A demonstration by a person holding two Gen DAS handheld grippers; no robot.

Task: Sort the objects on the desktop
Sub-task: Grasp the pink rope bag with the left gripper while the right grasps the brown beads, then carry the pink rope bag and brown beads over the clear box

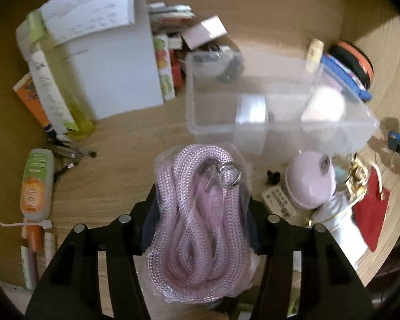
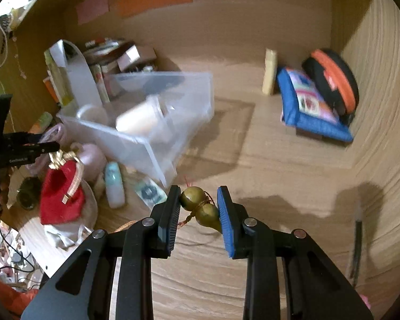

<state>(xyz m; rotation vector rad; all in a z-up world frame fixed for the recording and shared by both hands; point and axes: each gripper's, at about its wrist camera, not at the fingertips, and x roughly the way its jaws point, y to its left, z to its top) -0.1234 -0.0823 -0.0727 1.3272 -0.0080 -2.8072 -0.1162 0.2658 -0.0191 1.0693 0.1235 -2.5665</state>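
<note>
a: where does the bagged pink rope (image 1: pixel 200 221) sit?
b: clamped between the left gripper (image 1: pixel 201 213) jaws, its long axis running forward along them, metal ring end toward the clear plastic bin (image 1: pixel 253 133).
a: and the right gripper (image 2: pixel 198 210)?
b: its jaws are closed on a small olive gourd charm (image 2: pixel 200 208), held above the wooden table (image 2: pixel 280 186); the gourd lies slanted across the gap, its red cord trailing back.
a: pose?
b: both point toward the bin.

Warm, dim indoor light. Strong fisheye bending with black vignette at edges. Motion blur softens both views. Dark shadows fall lower right on the desk (image 2: pixel 280 160).
</note>
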